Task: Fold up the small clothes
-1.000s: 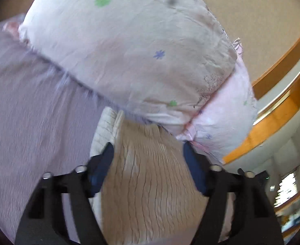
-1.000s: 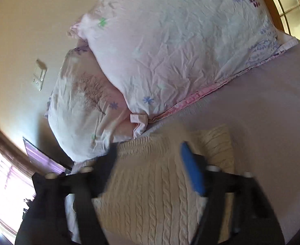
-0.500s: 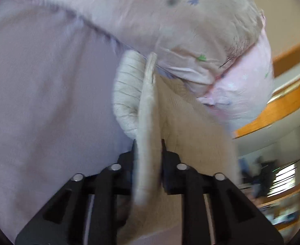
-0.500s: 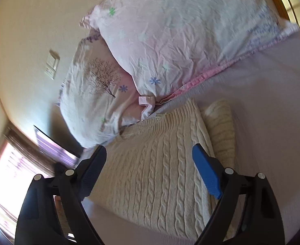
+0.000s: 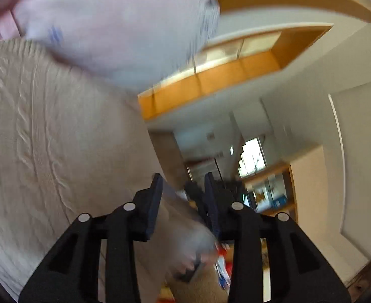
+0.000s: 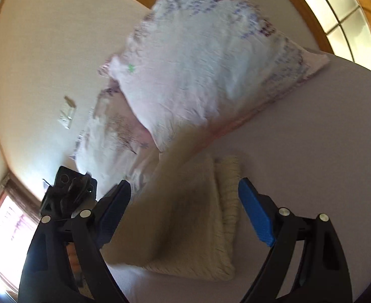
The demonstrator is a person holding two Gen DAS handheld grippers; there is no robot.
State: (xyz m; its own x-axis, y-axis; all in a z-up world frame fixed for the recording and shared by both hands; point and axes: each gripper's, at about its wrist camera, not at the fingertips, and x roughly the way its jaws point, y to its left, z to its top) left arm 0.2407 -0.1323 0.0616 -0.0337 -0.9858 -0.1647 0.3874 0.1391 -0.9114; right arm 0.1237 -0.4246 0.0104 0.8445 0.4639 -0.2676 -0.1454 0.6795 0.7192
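The sweater at lower centre of the right wrist view is cream with a cable-knit pattern. The bed sheet on the right is pale lilac. The pillow at upper centre is white-pink with small purple and green flower prints. The right gripper has blue fingers on a black frame. The window frame in the left wrist view is orange-brown wood.
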